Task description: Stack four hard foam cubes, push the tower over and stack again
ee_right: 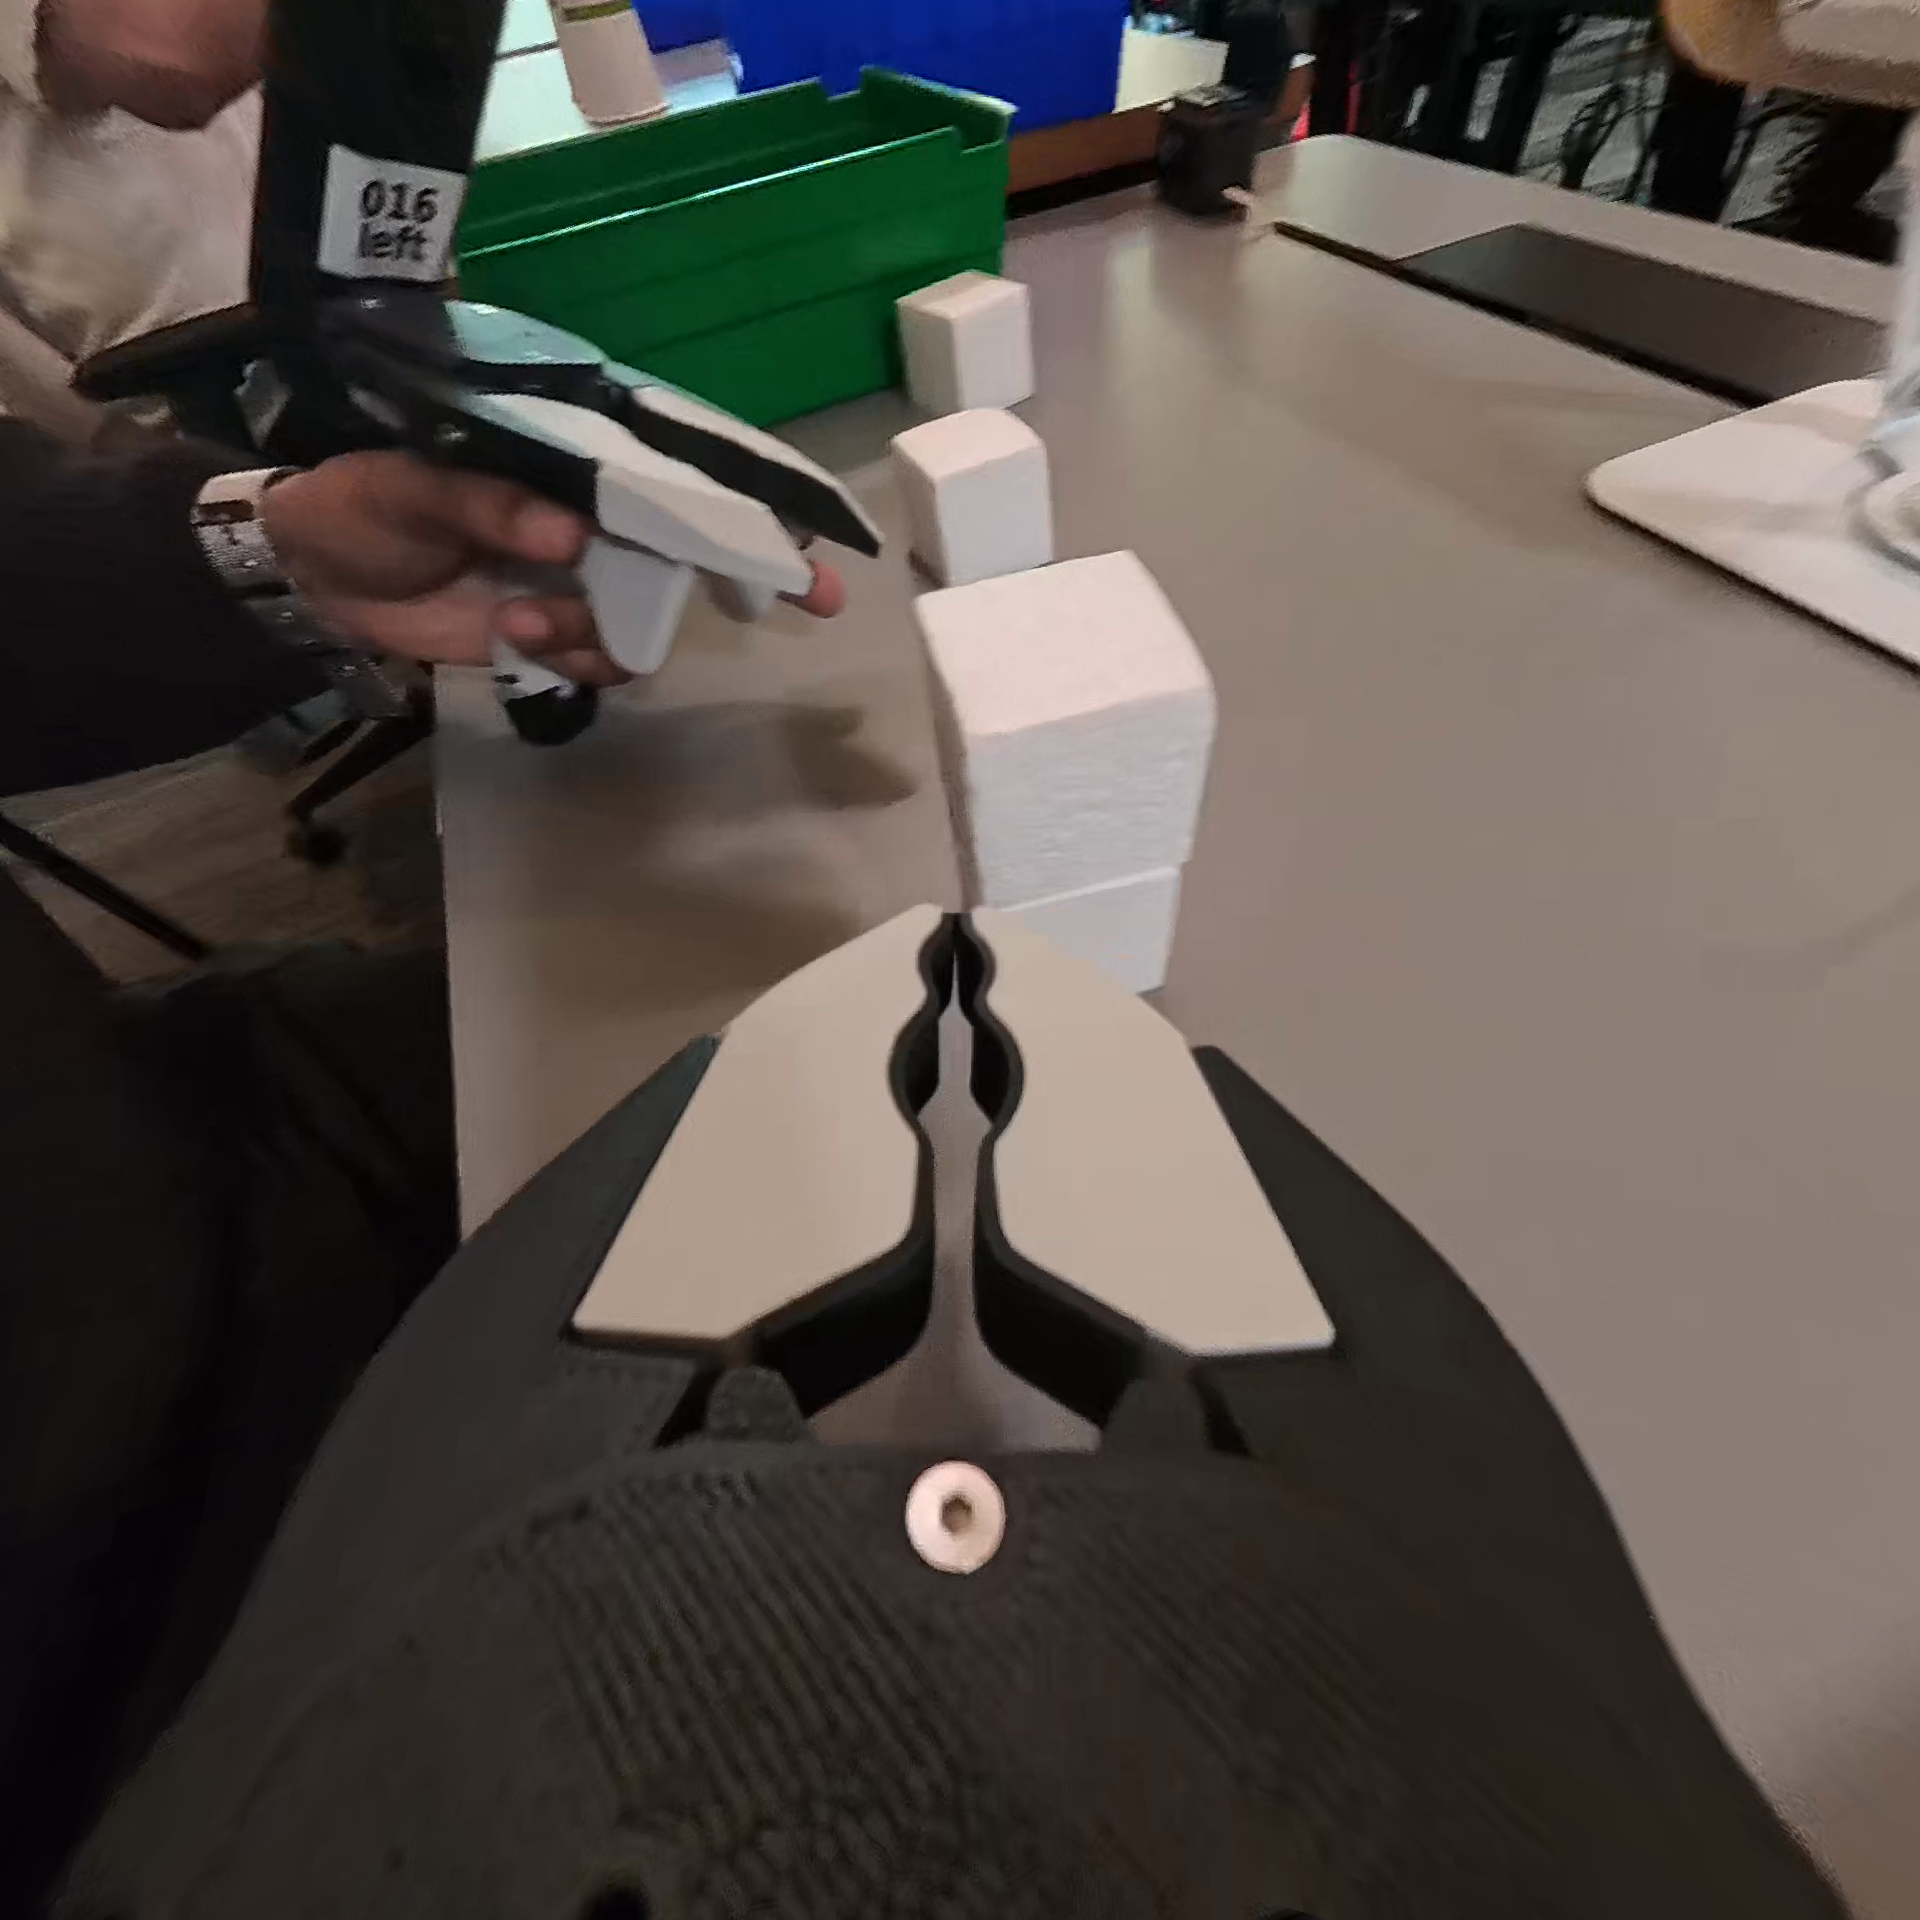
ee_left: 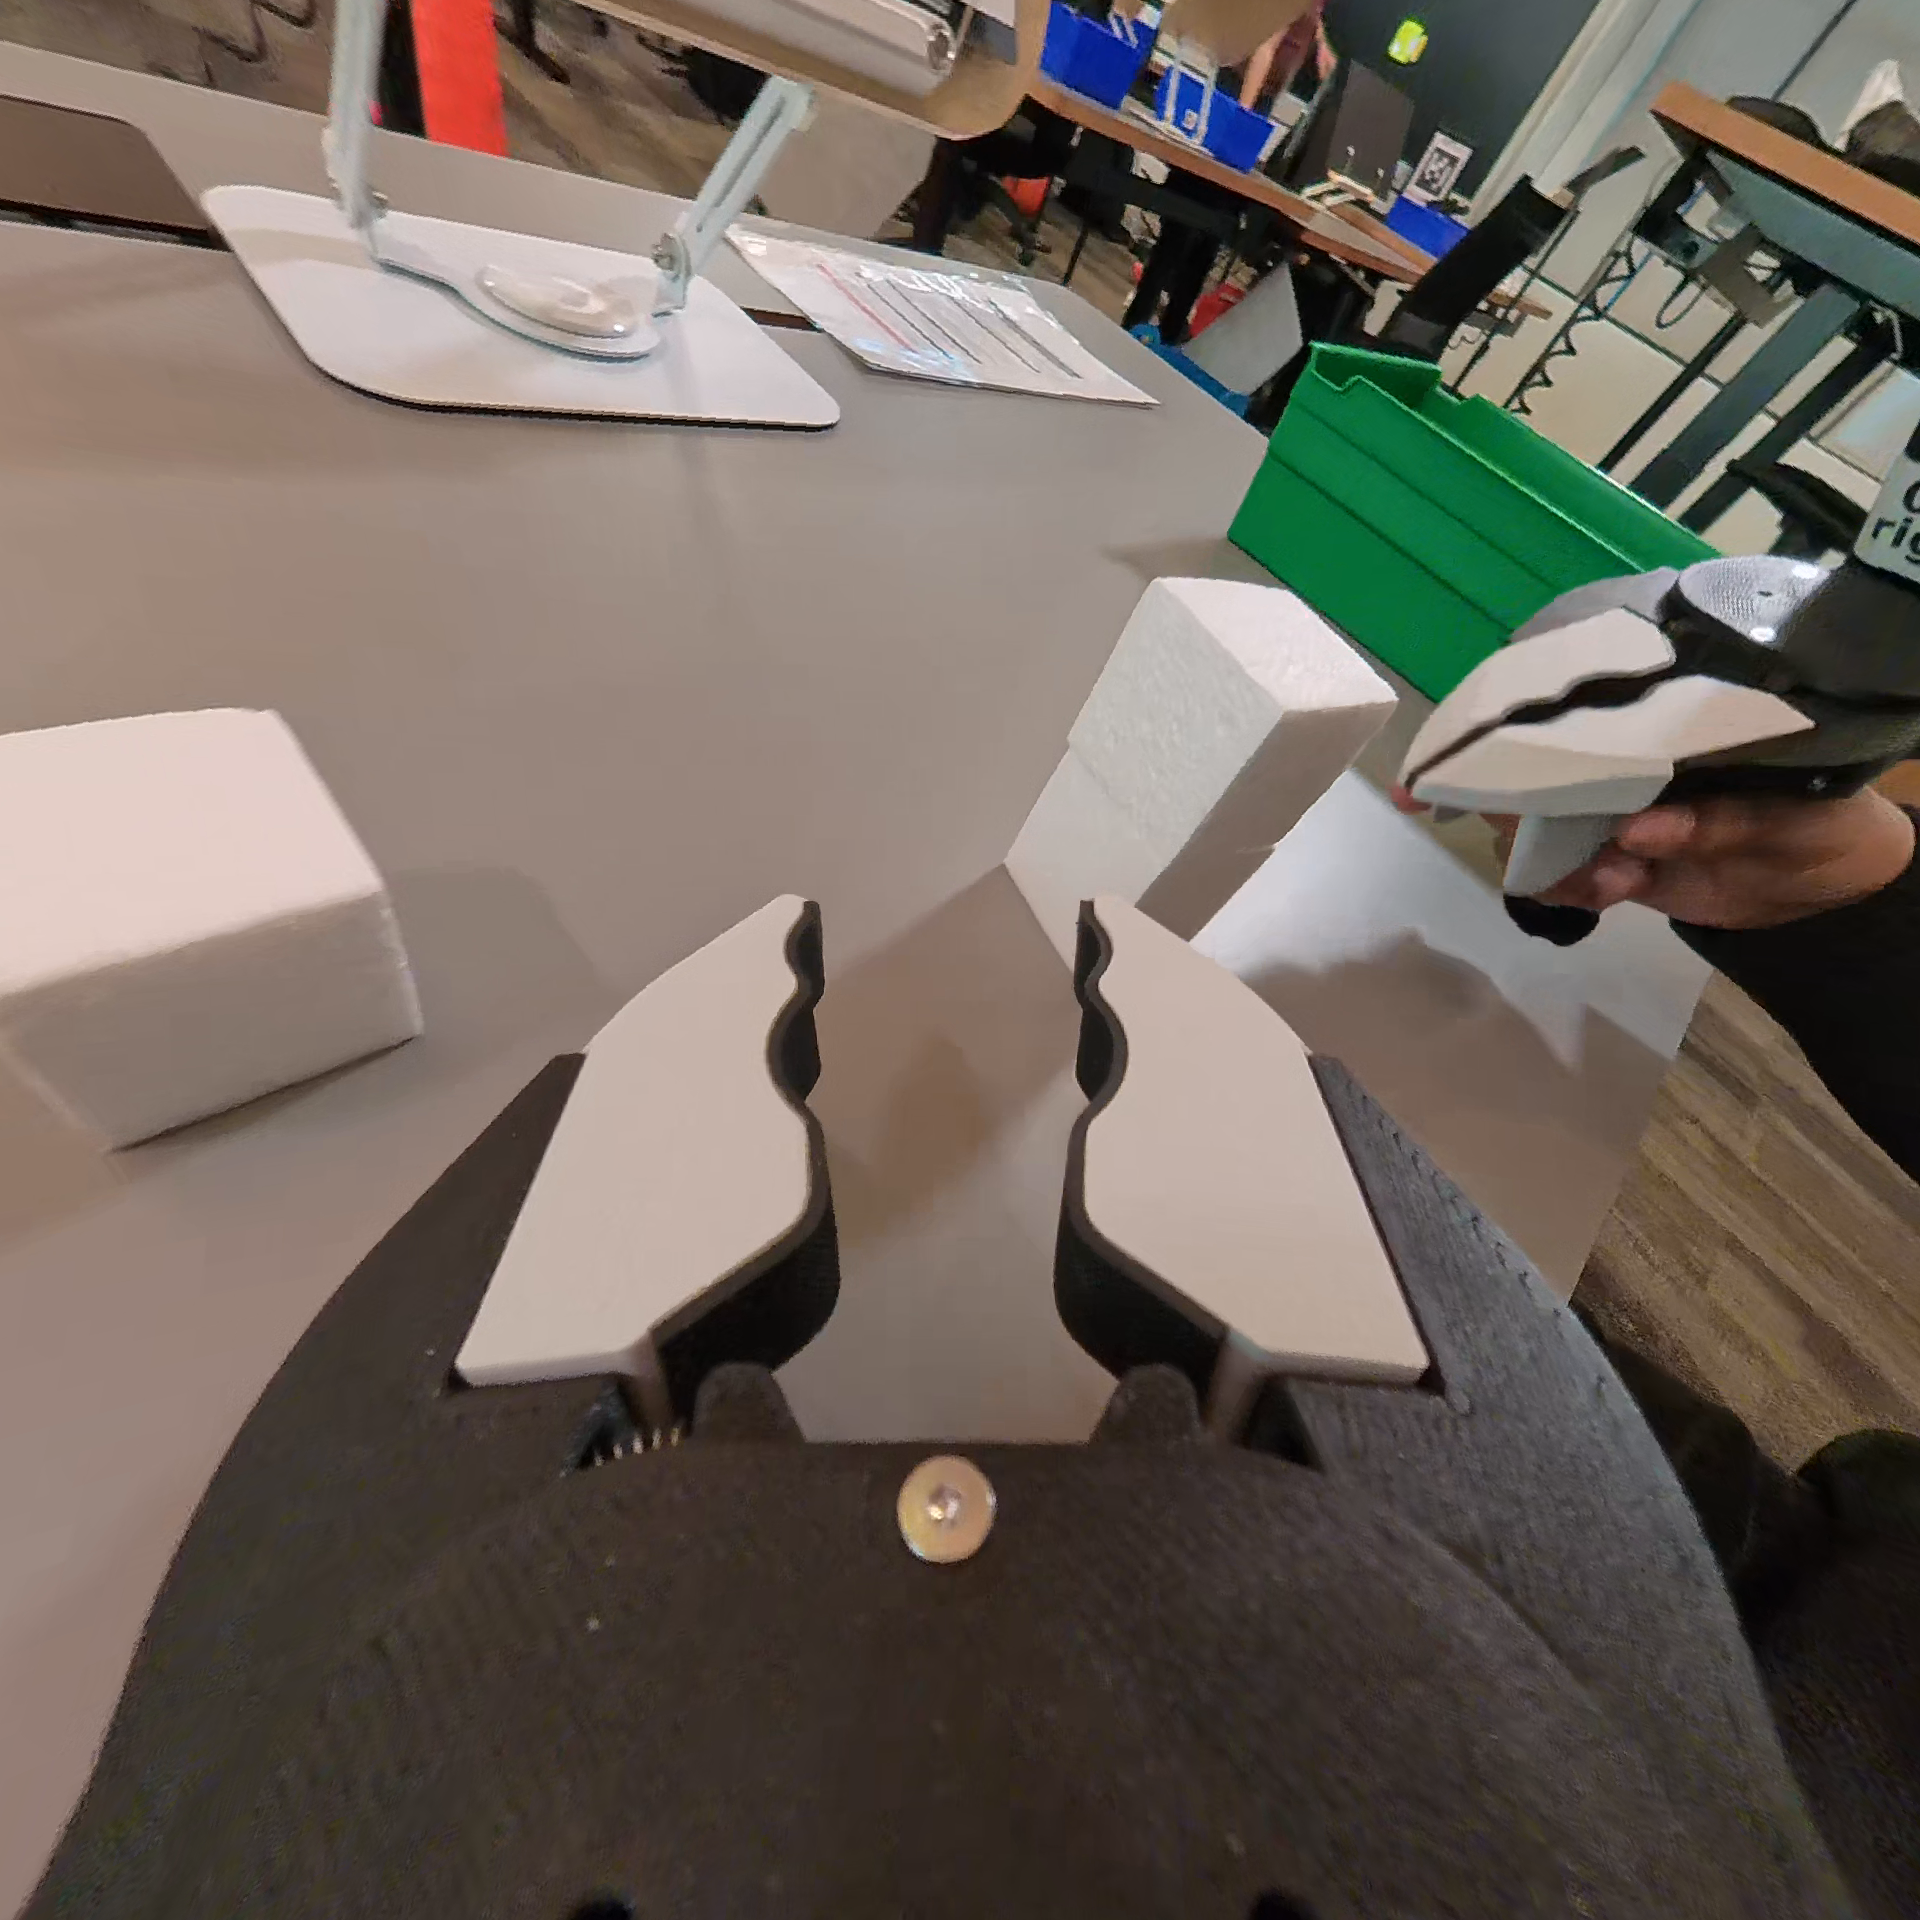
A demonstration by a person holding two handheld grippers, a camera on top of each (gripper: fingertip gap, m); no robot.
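In the left wrist view my left gripper [ee_left: 945,925] is open with only bare table between its fingers. It hovers just short of a stack of two white foam blocks [ee_left: 1195,748]. Another white foam block [ee_left: 187,914] lies to its left. My right gripper [ee_left: 1423,774] shows at the right of that stack, shut. In the right wrist view my right gripper [ee_right: 956,920] is shut, its tips meeting with nothing between them, close in front of the stack [ee_right: 1070,748]. The left gripper [ee_right: 821,551] hovers to the stack's left. Two more foam blocks [ee_right: 971,494] [ee_right: 966,338] stand behind.
A green bin [ee_left: 1455,520] [ee_right: 748,239] stands at the grey table's [ee_left: 623,623] far edge. A white stand base [ee_left: 499,312] and a clear sleeve with a sheet [ee_left: 935,322] lie farther back. The table edge drops to the floor [ee_left: 1714,1195] on the right. Some 15 cm of space lies between my two pairs of fingers. The stack [ee_right: 1070,748] is about 4 cm from my right fingertips and 12 cm from my left. To reach the white foam block [ee_left: 187,914] in a straight line is about 9 cm for my left fingers, about 25 cm for my right. Seen from the right wrist view [ee_right: 927,454] as well.
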